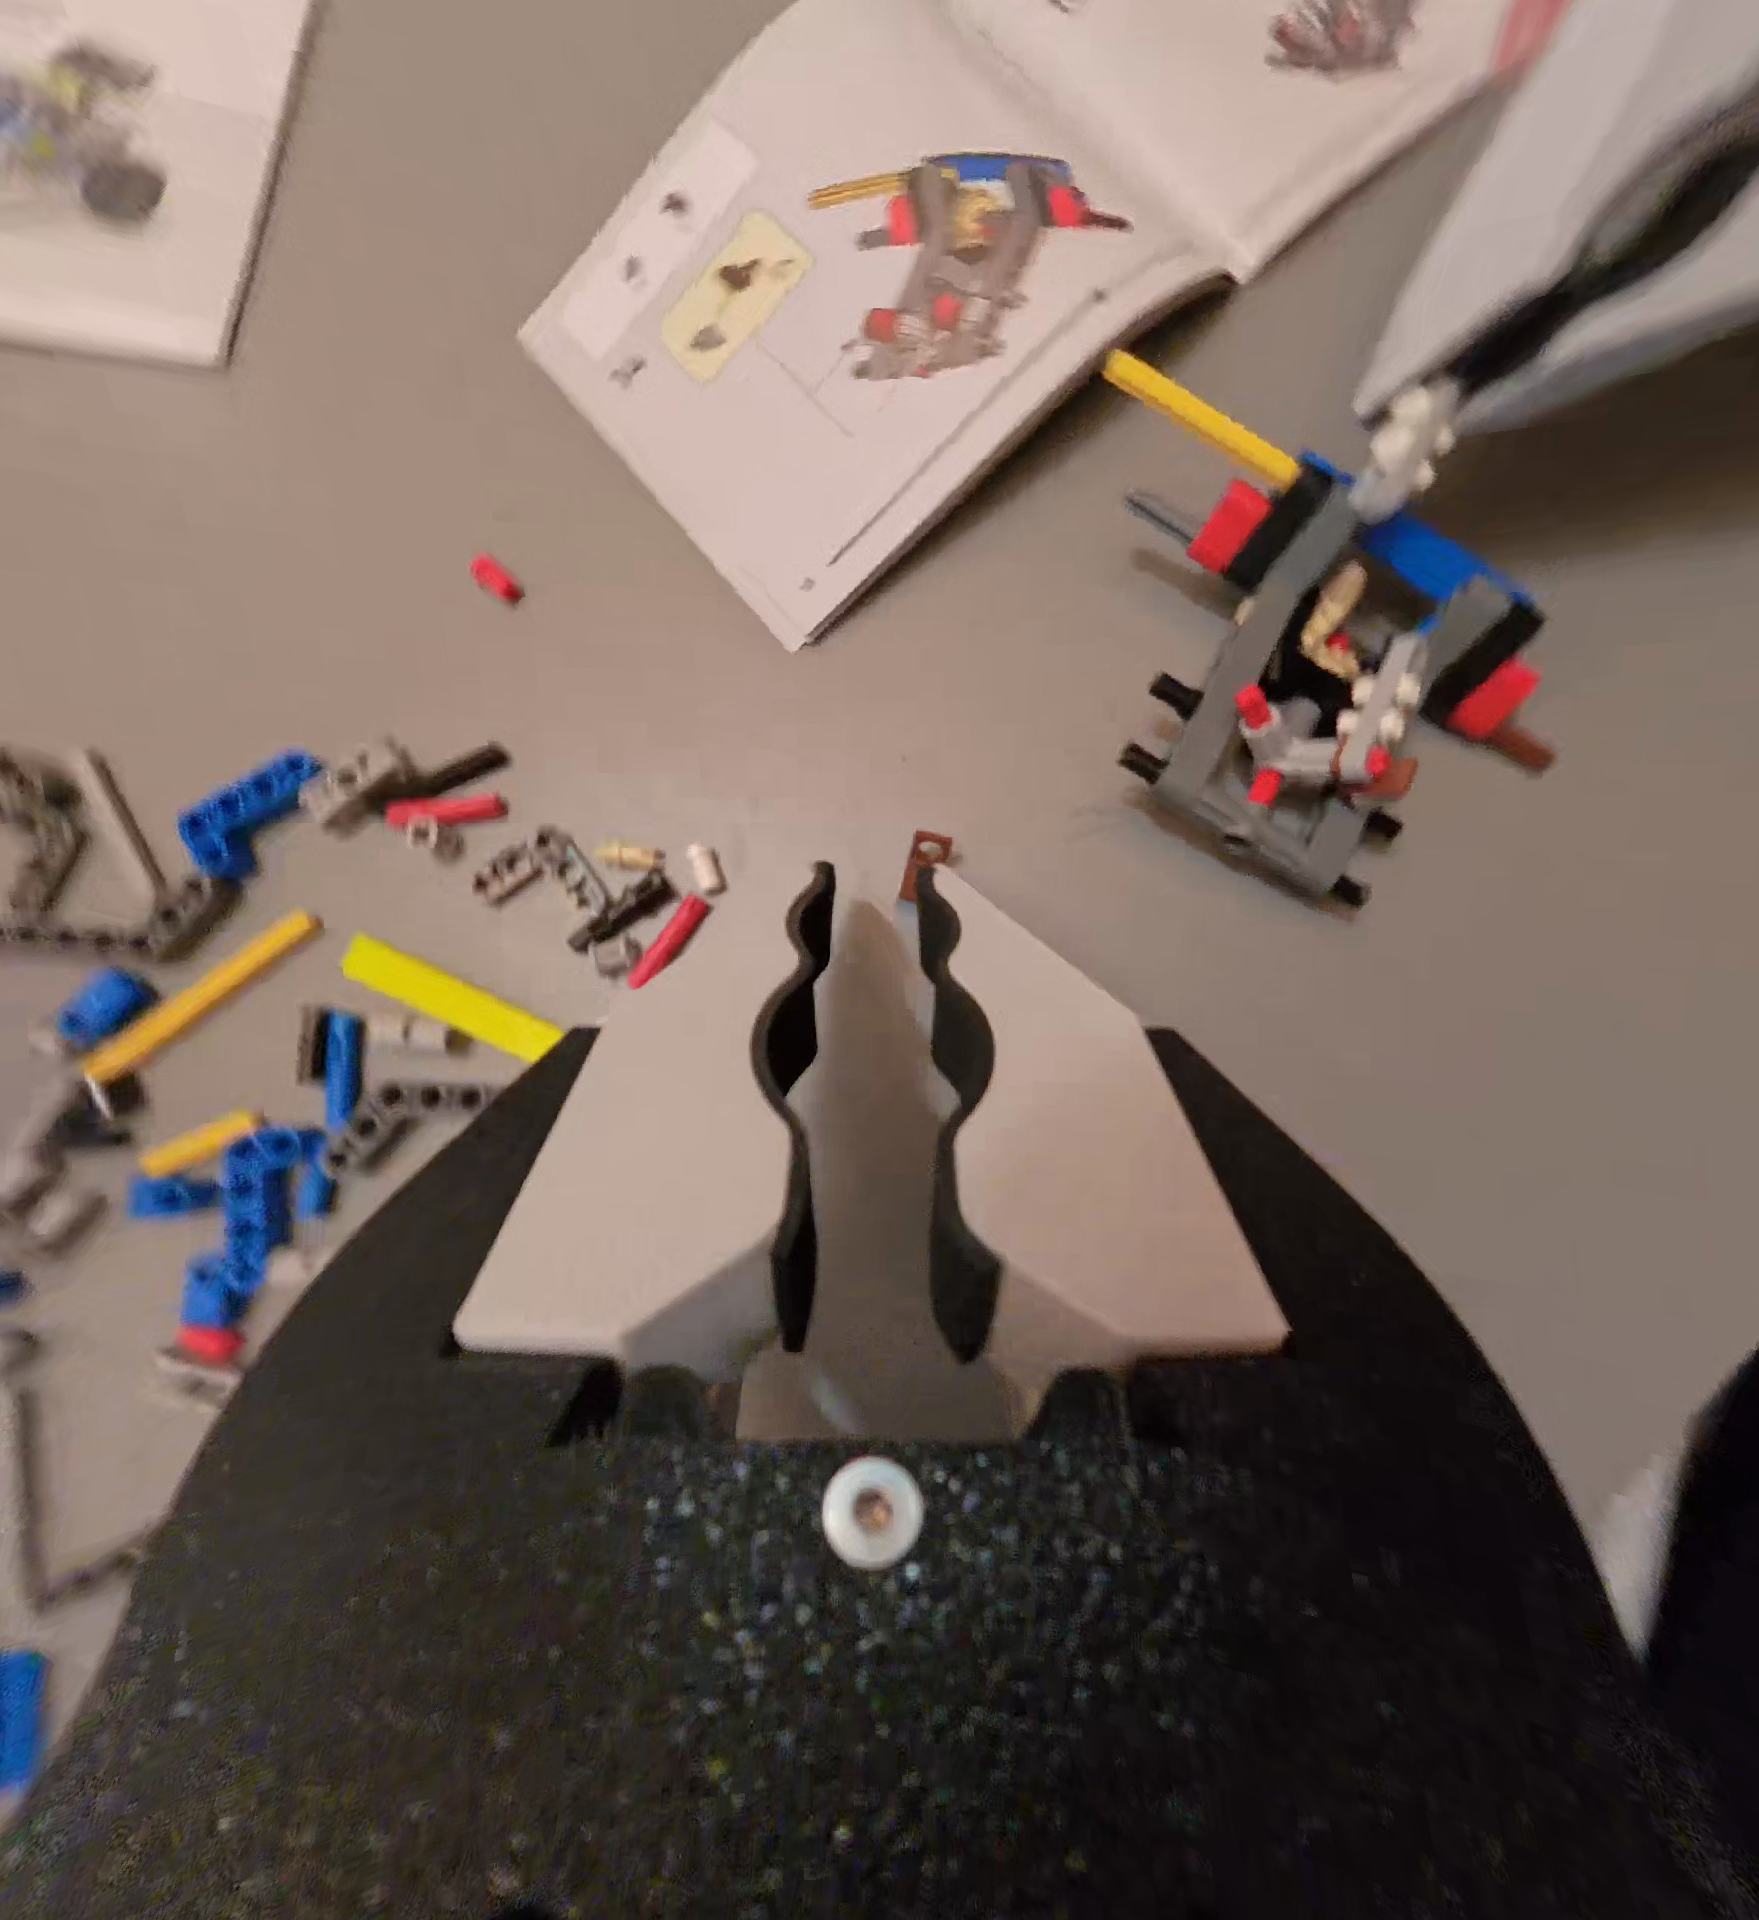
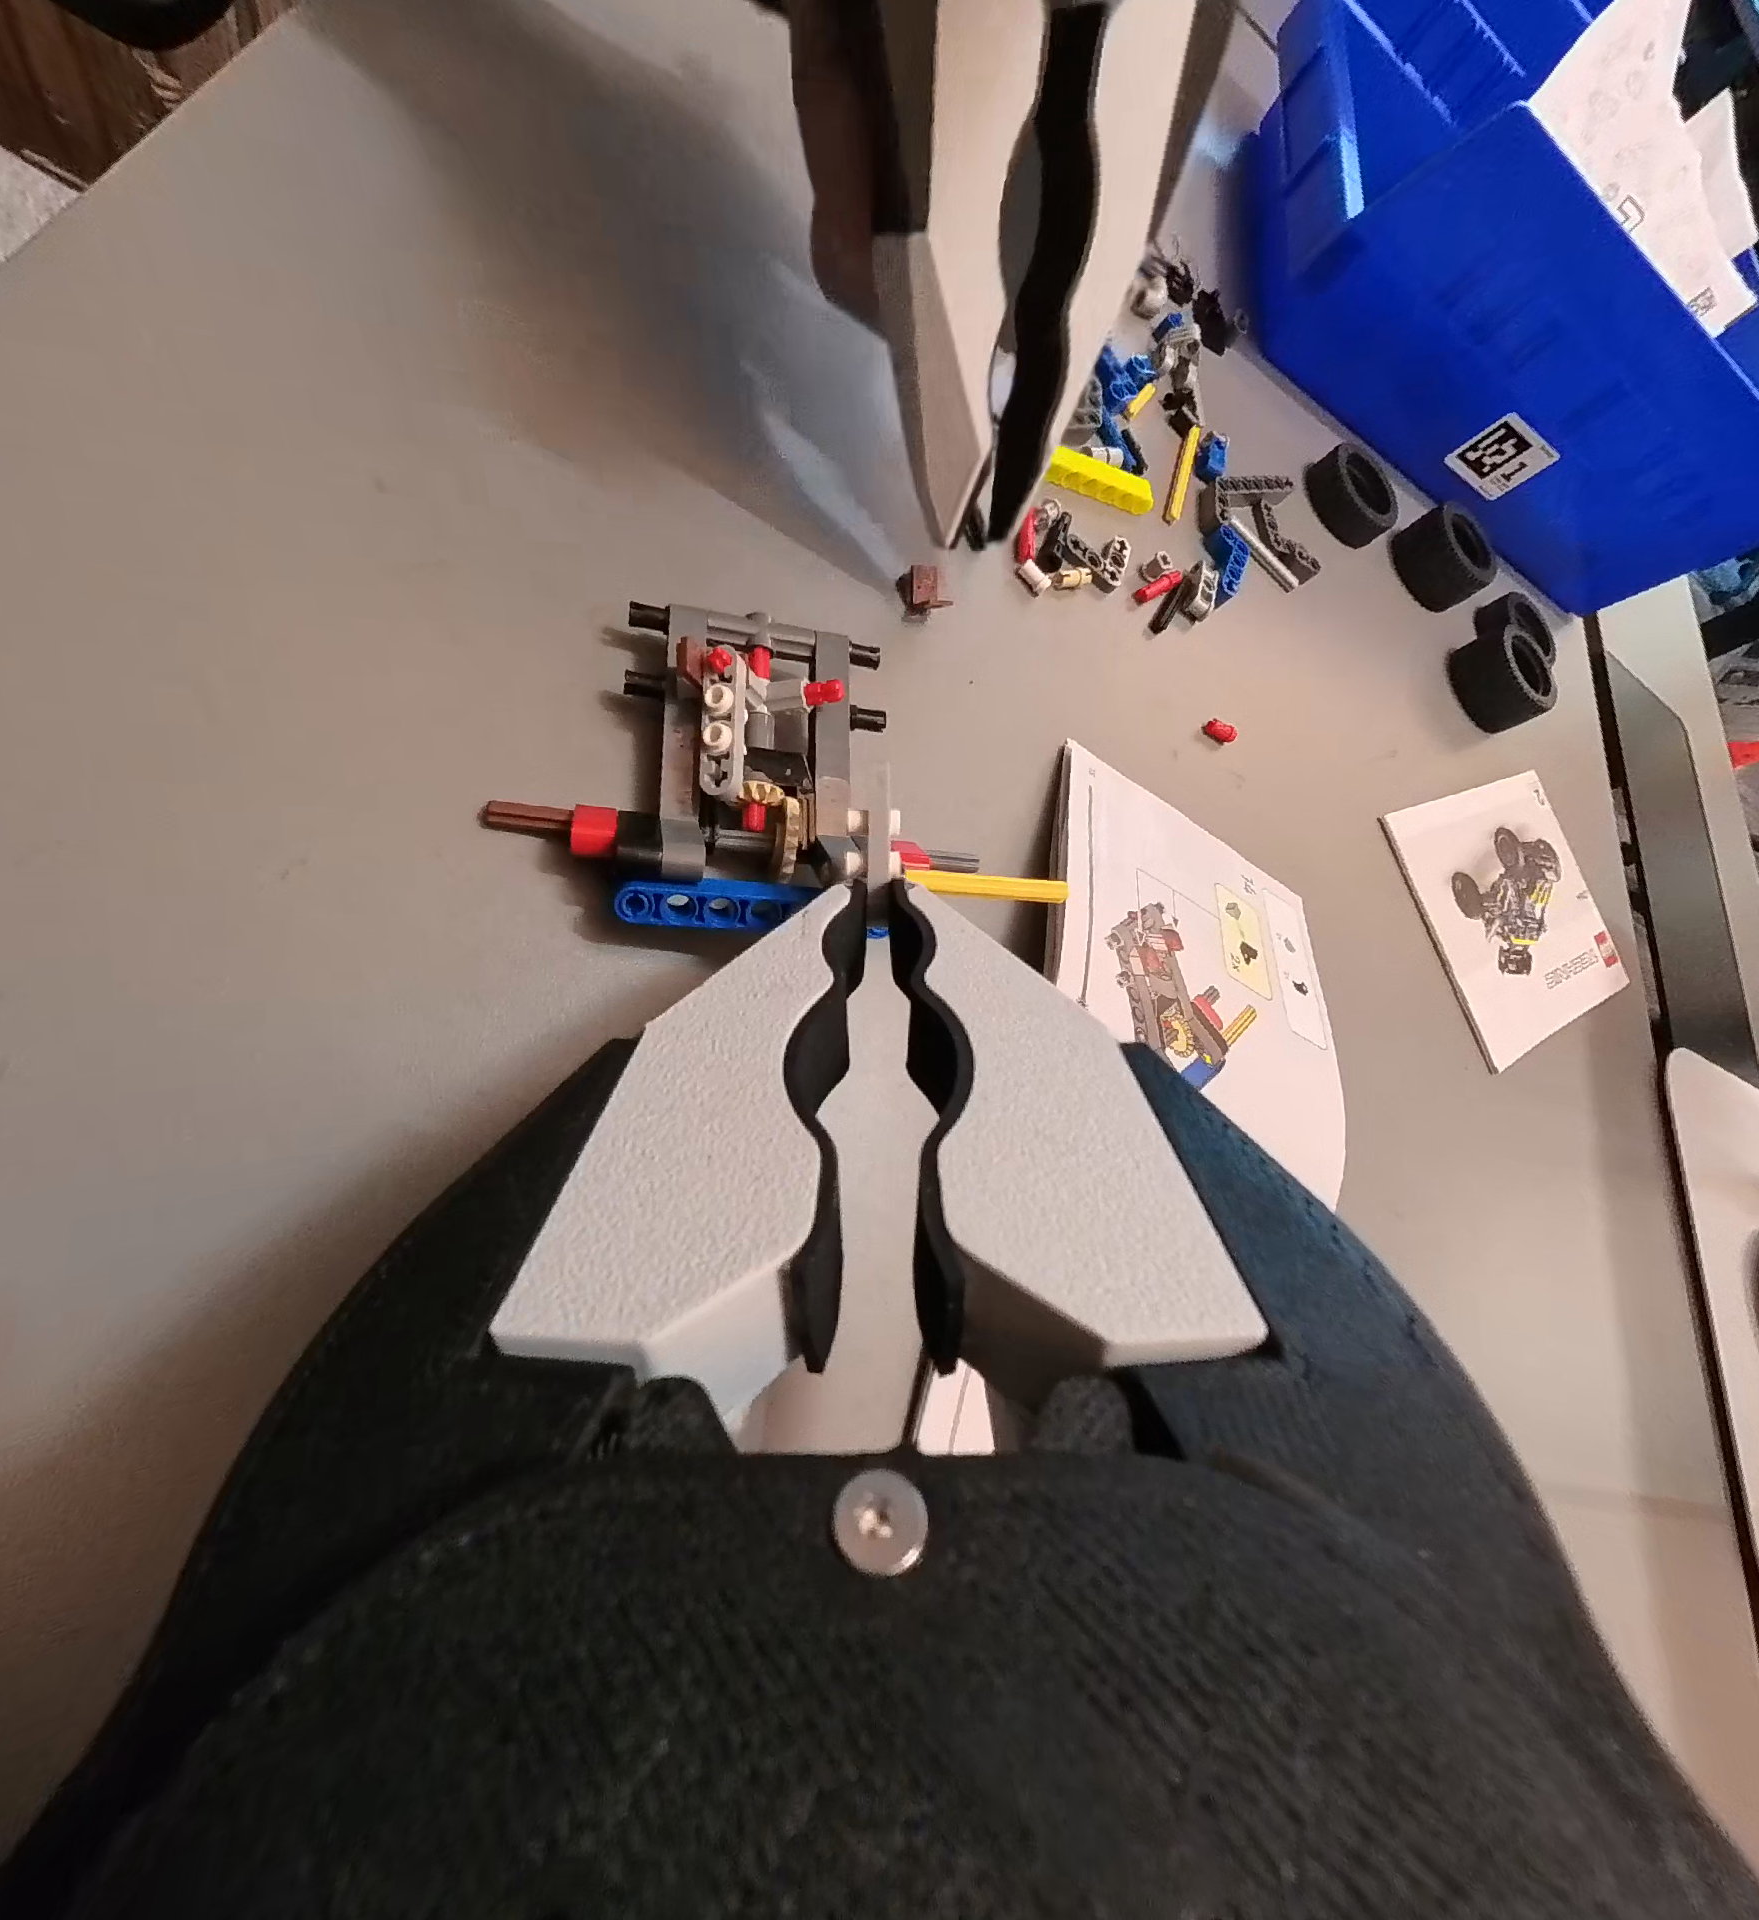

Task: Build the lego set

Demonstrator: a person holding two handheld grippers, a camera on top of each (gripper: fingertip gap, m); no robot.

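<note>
We are working on a grey table (image 2: 283, 436), and the half-built car (image 2: 740, 748) is sitting right in front of our right gripper (image 2: 877, 896). That gripper is pinching a small white beam (image 2: 880, 821) against the car's near corner. If we are pushing too hard, the car could be sliding away, because nothing is holding it down. Our left gripper (image 1: 870, 883) is hanging loose with nothing in it, and a tiny brown piece (image 1: 929, 854) is lying just past its tips. Bumping that piece could be knocking it away.
</note>
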